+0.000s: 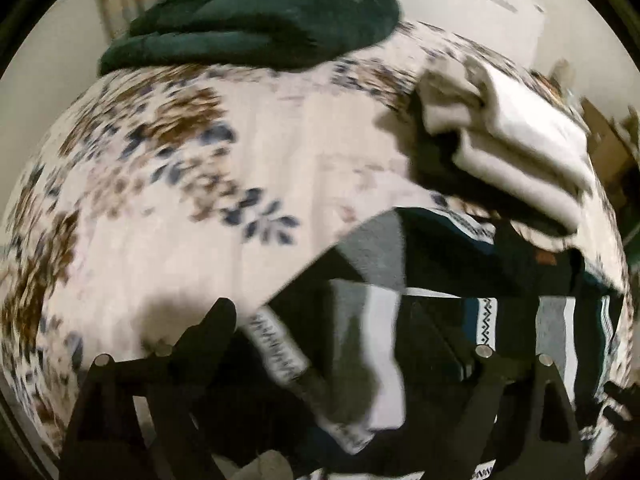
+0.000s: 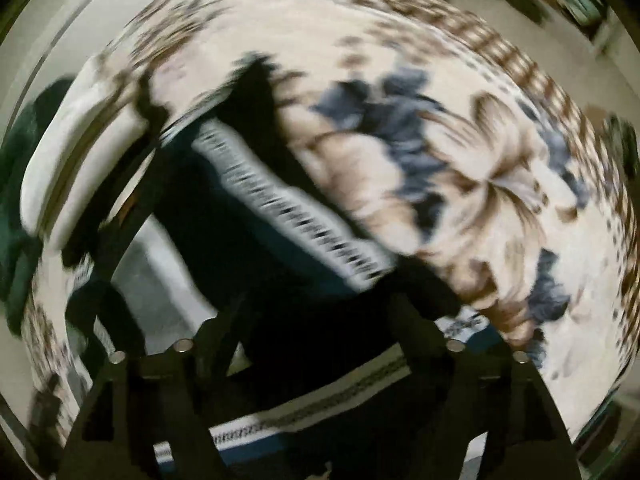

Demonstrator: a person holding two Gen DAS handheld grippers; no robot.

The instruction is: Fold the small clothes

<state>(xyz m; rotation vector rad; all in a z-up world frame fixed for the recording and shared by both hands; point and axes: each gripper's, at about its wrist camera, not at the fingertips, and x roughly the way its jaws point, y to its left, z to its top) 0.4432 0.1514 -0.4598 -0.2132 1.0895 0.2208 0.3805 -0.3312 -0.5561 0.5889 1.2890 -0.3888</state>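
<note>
Left gripper (image 1: 320, 344) fingers spread wide, striped knit garment (image 1: 380, 320) lying between them; whether gripped cannot be told. Right gripper (image 2: 320, 332) fingers likewise apart, the same dark garment (image 2: 280, 216) with its white patterned band between them; grasp unclear through blur. The garment lies on the floral bedspread (image 1: 180, 200). Beyond it, a folded cream stack (image 1: 520, 152) and a dark green folded item (image 1: 256, 16). Step judged: mid-fold; next, bring one edge over and flatten. No legible writing
</note>
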